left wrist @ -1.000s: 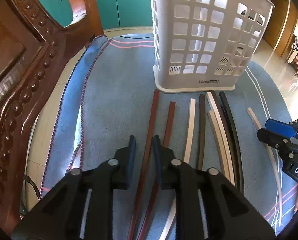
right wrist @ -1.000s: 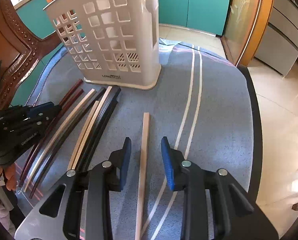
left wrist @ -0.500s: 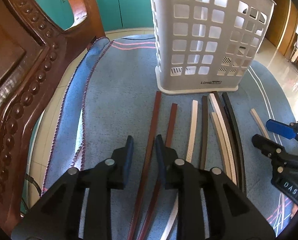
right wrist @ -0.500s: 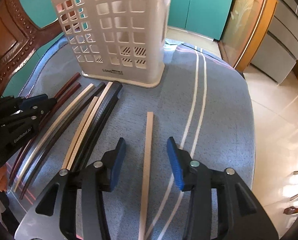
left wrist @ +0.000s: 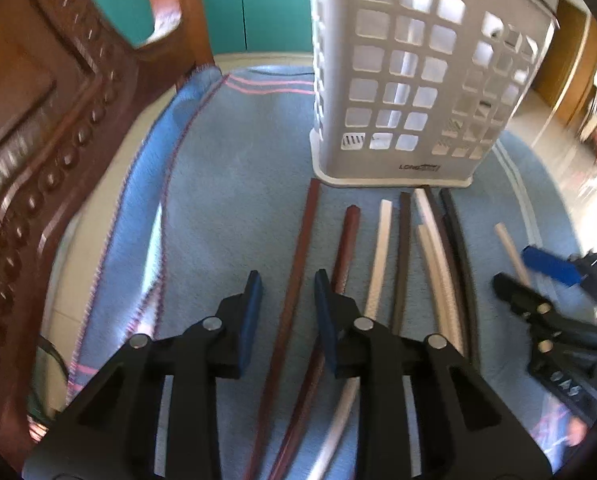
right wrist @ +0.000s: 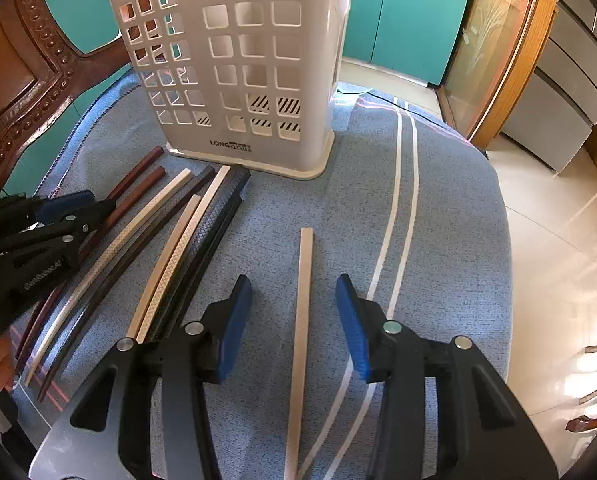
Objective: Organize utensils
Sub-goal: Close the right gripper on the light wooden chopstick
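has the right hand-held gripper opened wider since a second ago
Yes. The right hand-held gripper has its jaws farther apart around the tan stick, which lies in the same place on the blue cloth.

- White perforated basket (right wrist: 234,64), upright on blue cloth, grid of square holes, "LONG..." label low on its wall.
- Row of long chopstick-like sticks (right wrist: 170,240) flat just before basket base: two reddish-brown (left wrist: 298,264), cream, dark brown, two cream, black; roughly parallel, ends near the base.
- Single beige stick (right wrist: 303,300) flat, apart to the right of the row, pointing toward the basket.
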`<state>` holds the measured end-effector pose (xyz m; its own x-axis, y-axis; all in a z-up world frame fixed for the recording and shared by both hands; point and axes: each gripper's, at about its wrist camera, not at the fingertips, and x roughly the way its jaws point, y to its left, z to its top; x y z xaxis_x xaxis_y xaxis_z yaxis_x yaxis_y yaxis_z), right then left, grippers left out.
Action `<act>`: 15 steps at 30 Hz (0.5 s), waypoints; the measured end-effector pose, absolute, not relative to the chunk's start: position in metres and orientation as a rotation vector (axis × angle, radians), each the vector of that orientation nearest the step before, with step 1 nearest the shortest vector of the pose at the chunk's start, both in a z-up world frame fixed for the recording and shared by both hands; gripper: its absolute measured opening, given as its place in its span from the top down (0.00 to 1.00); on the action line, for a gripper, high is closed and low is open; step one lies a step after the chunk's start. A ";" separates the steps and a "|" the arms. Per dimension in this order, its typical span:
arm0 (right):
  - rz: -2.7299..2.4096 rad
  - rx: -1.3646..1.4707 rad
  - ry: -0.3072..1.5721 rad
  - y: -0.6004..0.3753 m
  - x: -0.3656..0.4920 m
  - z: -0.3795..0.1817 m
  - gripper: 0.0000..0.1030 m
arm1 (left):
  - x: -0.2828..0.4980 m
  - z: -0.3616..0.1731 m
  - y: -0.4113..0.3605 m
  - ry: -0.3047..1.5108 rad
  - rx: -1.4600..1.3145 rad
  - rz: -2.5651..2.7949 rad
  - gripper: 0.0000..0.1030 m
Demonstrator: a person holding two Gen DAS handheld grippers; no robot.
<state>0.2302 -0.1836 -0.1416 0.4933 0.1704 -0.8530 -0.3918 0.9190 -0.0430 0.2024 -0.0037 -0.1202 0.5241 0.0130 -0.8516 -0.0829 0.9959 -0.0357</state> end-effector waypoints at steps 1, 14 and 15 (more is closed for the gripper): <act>0.345 -0.245 1.000 -0.184 0.230 -0.141 0.56 | 0.202 -0.120 -0.004 1.022 -0.082 0.054 0.74; 0.346 -0.245 0.999 -0.184 0.229 -0.141 0.54 | 0.190 -0.117 -0.028 1.008 0.012 0.062 0.70; 0.345 -0.246 0.999 -0.184 0.229 -0.141 0.54 | 0.190 -0.117 -0.033 1.004 0.033 0.069 0.70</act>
<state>0.2291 -0.1837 -0.1413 0.4944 0.1699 -0.8525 -0.3925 0.9187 -0.0446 0.1896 -0.0330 -0.1171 0.5351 0.0731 -0.8416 -0.0426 0.9973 0.0596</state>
